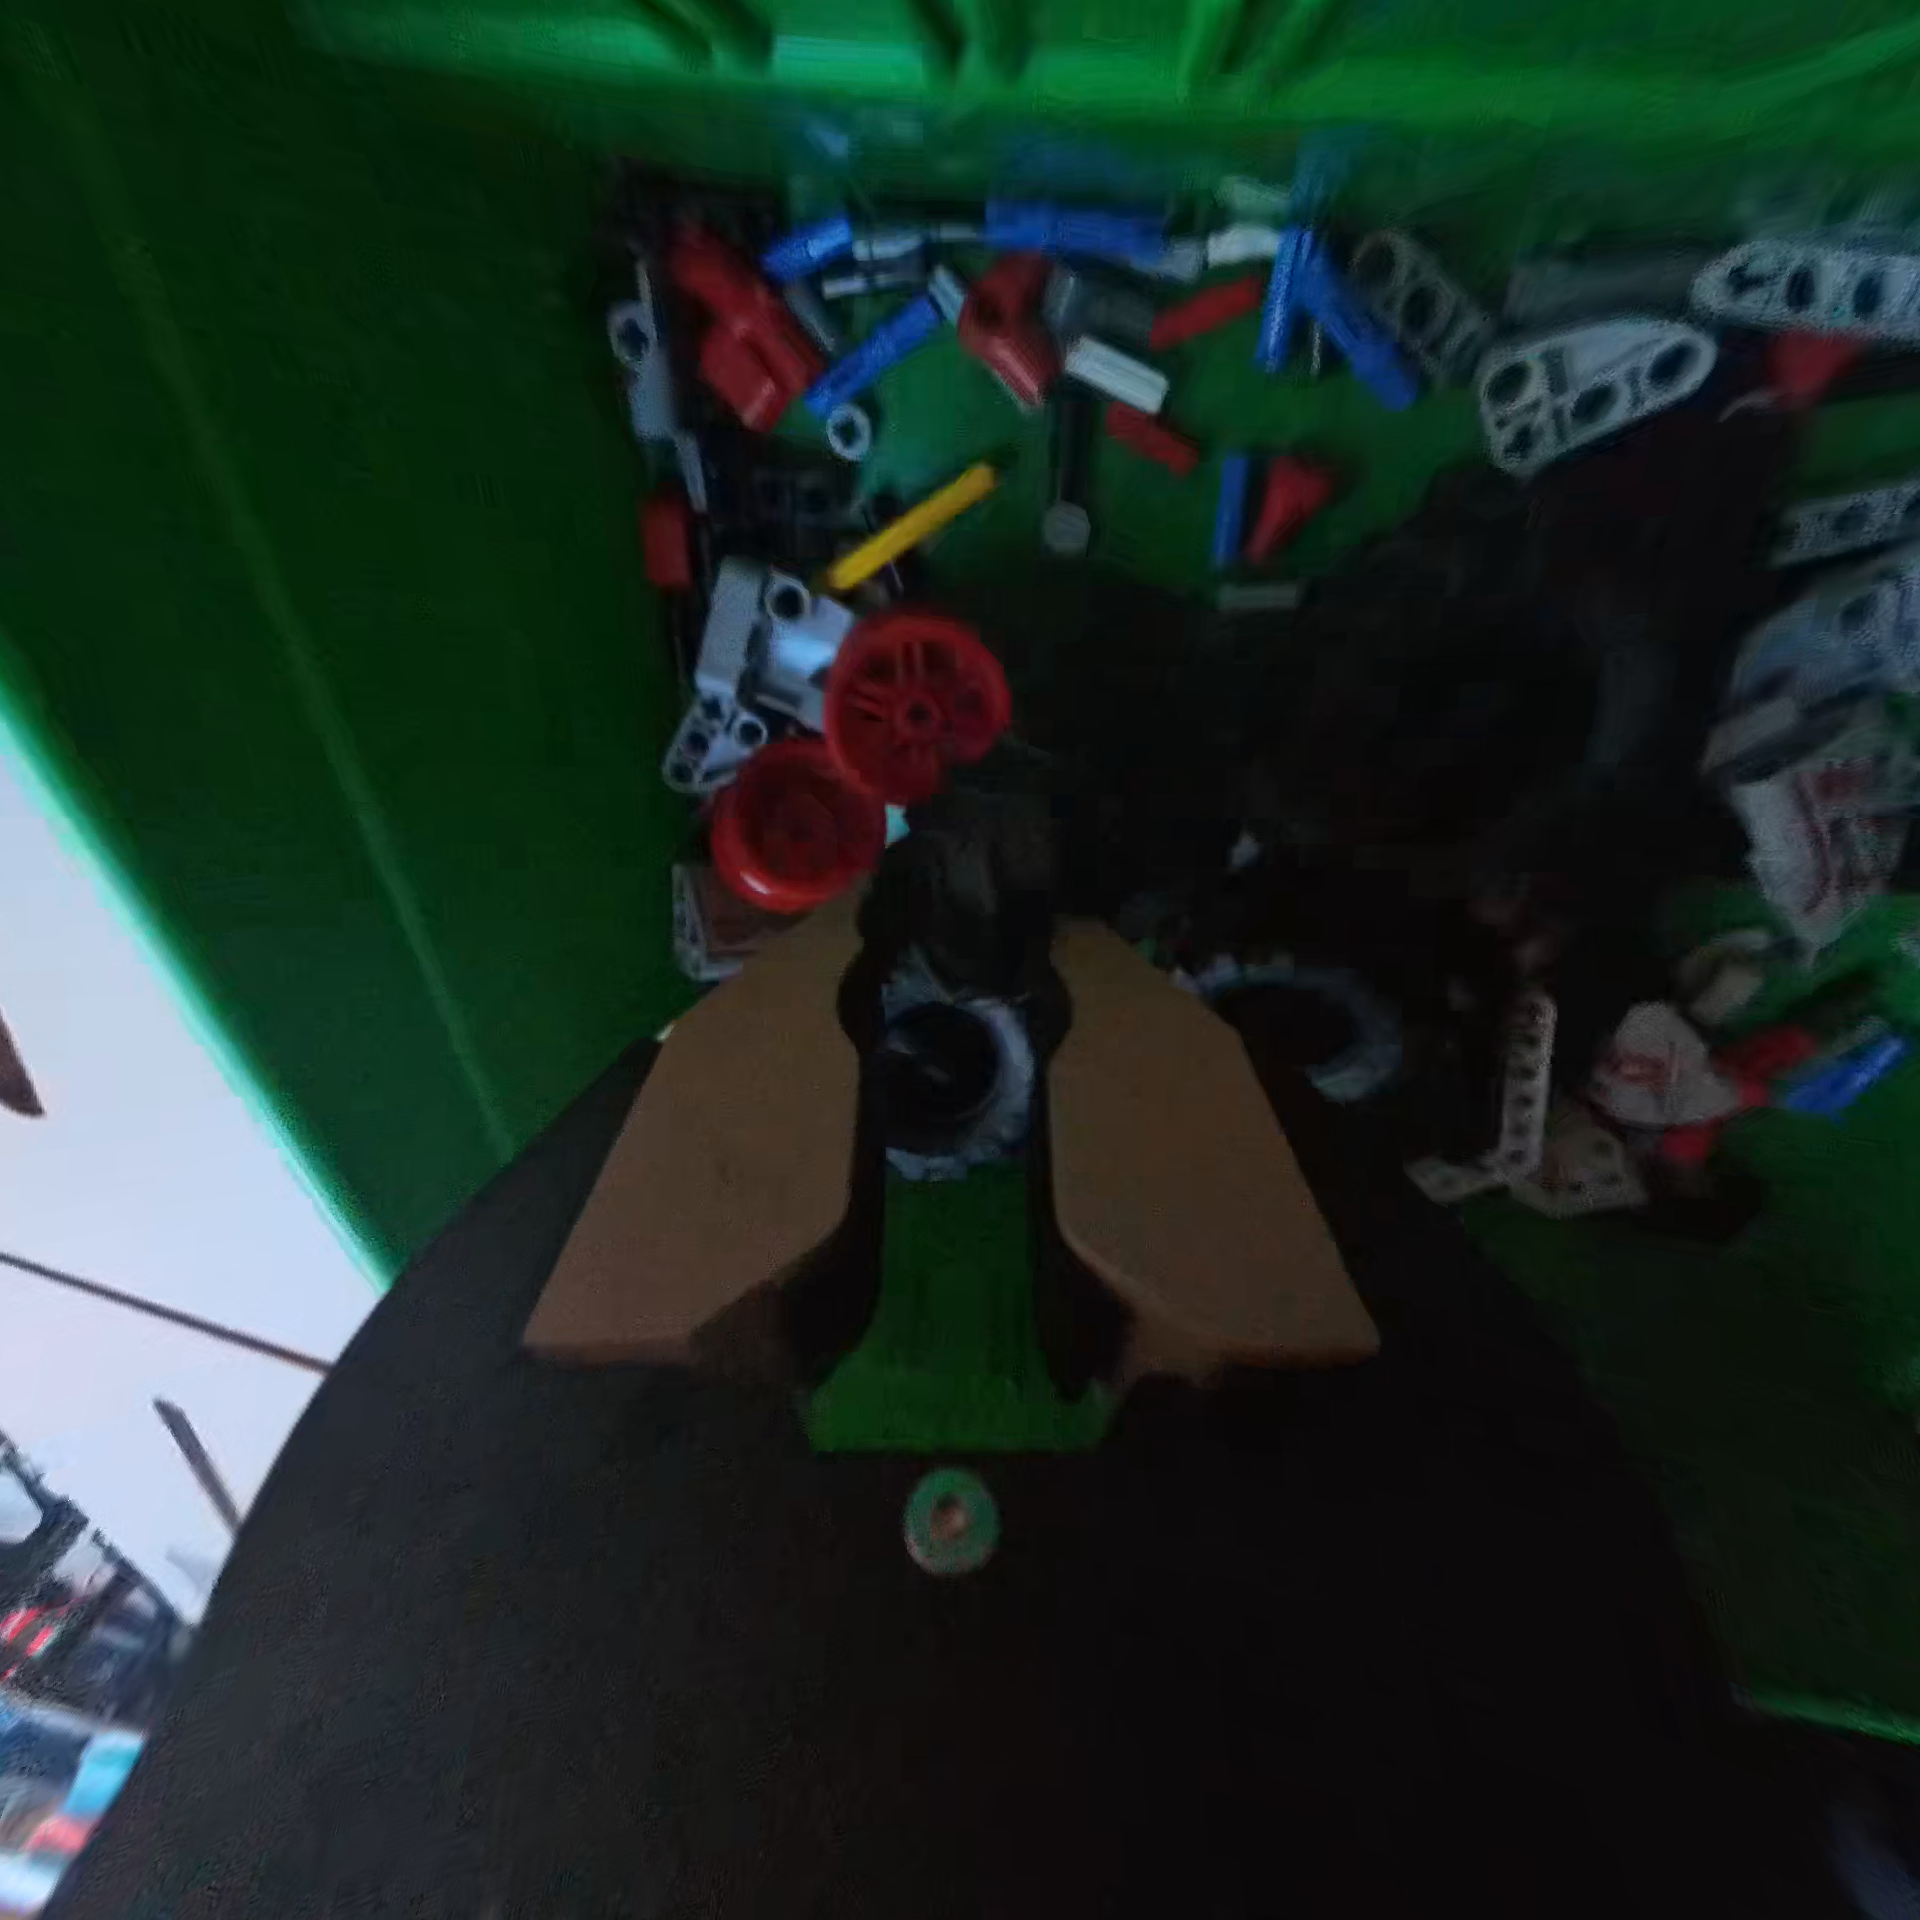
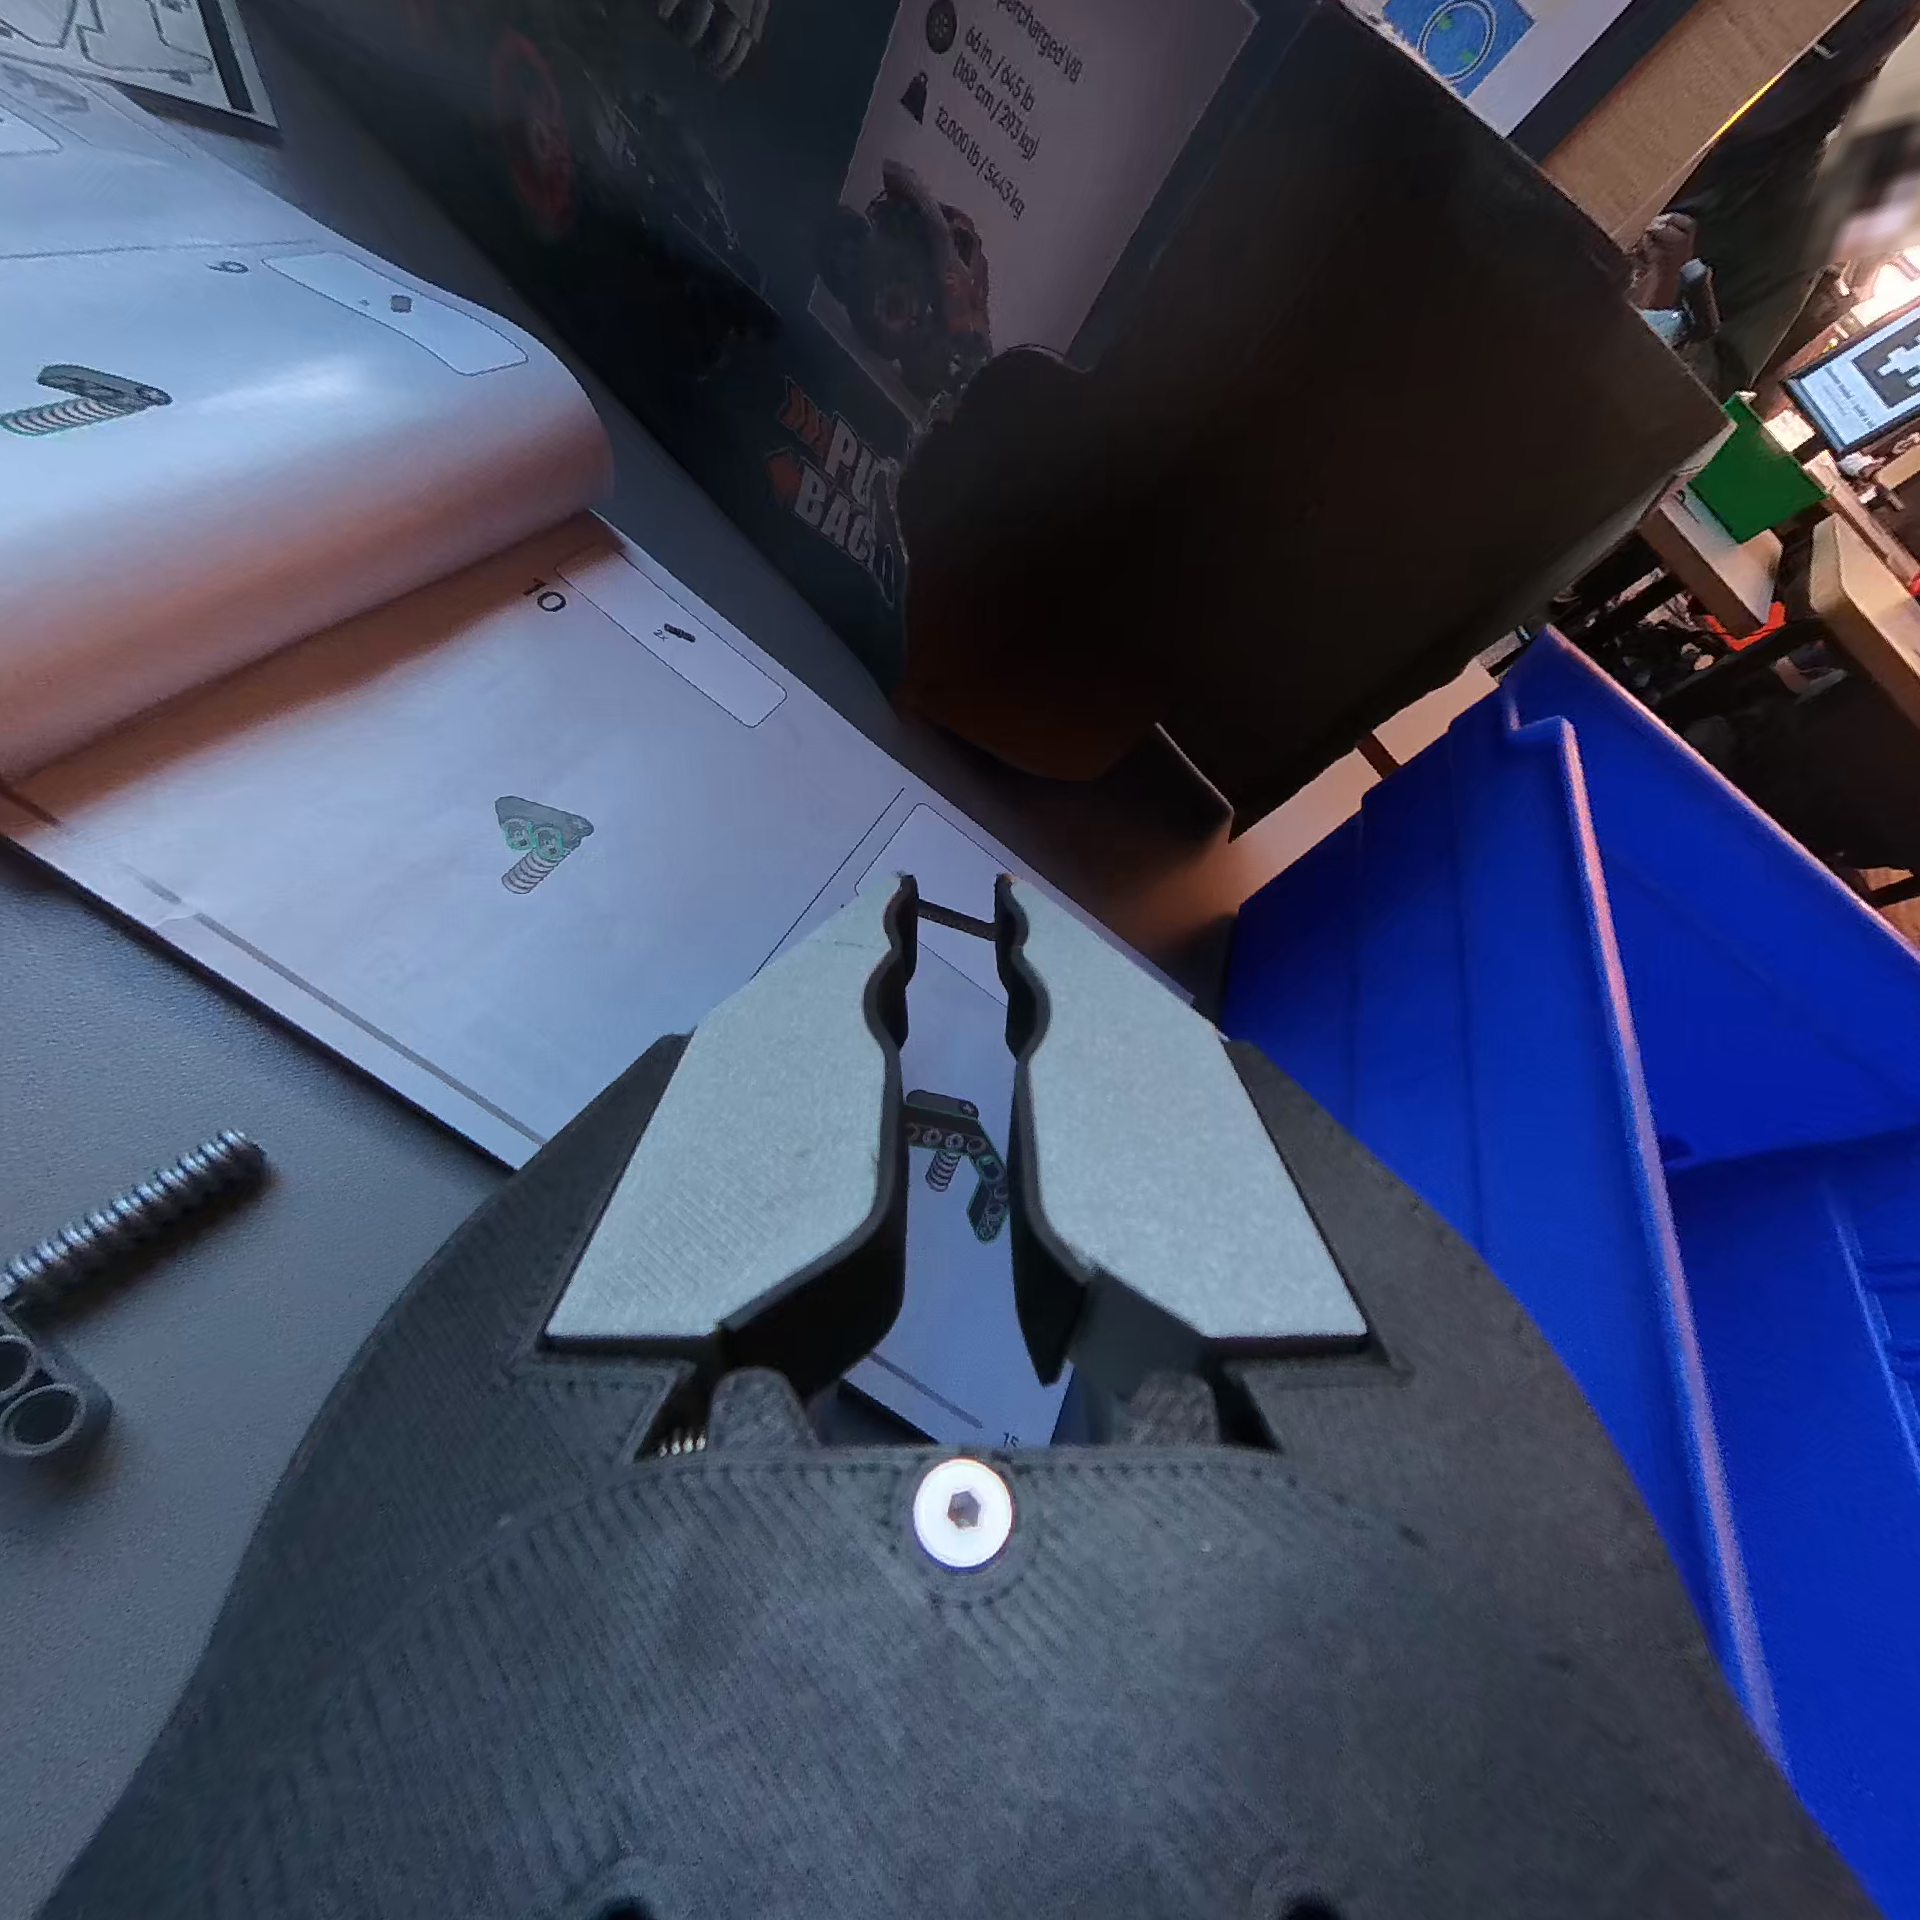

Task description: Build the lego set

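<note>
In the left wrist view my left gripper (image 1: 954, 935) reaches down into a green bin (image 1: 343, 623) of loose lego parts. Its tan pads (image 1: 727, 1164) stand apart. A black tyre (image 1: 951, 1070) shows in the gap and seems to lie under them, blurred. Two red wheel hubs (image 1: 914, 707) lie just beyond the tips. In the right wrist view my right gripper (image 2: 956, 914) is shut on a thin black pin (image 2: 956, 914) held crosswise between its tips, over the open instruction booklet (image 2: 416, 831). A grey spring on a black beam (image 2: 135, 1216) lies on the table at left.
The bin also holds blue, red, white and yellow pieces (image 1: 1039, 332), a second tyre (image 1: 1309, 1029) and white beams (image 1: 1590, 384). In the right wrist view a blue bin (image 2: 1558, 1039) stands at the right. The dark set box (image 2: 1039, 416) stands behind the booklet. The grippers' ends are close to 50 cm from one another.
</note>
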`<state>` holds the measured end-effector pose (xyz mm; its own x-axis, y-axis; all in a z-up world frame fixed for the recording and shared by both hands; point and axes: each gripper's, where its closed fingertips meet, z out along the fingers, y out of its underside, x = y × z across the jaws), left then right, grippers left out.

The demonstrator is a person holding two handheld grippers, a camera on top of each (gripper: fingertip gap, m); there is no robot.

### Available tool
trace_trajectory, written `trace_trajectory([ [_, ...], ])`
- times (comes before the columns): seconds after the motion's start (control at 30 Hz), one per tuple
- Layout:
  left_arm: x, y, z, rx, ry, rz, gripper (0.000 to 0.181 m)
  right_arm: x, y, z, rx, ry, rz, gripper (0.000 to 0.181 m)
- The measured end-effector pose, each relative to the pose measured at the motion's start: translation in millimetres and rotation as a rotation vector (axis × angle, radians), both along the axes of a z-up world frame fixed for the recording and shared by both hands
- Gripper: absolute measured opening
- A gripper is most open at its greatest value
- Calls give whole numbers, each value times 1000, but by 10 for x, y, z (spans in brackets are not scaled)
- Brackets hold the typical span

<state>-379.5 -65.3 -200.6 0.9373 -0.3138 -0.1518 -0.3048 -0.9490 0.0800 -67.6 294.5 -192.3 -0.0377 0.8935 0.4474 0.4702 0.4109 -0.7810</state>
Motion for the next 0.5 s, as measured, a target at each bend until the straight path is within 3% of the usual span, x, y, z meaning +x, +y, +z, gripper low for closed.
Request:
trace_trajectory([
  [0.1, -89, -157, 55, -34, 44, 8, 24, -2, -5, -5, 3, -3, 3, 12],
  [0.37, -138, 187, 314, 189, 44, 44, 23, -3, -15, -12, 4, -7, 9, 12],
  [0.5, -141, 173, 295, 177, 56, 32, 24, -3, -15, -12, 5, -7, 8, 12],
])
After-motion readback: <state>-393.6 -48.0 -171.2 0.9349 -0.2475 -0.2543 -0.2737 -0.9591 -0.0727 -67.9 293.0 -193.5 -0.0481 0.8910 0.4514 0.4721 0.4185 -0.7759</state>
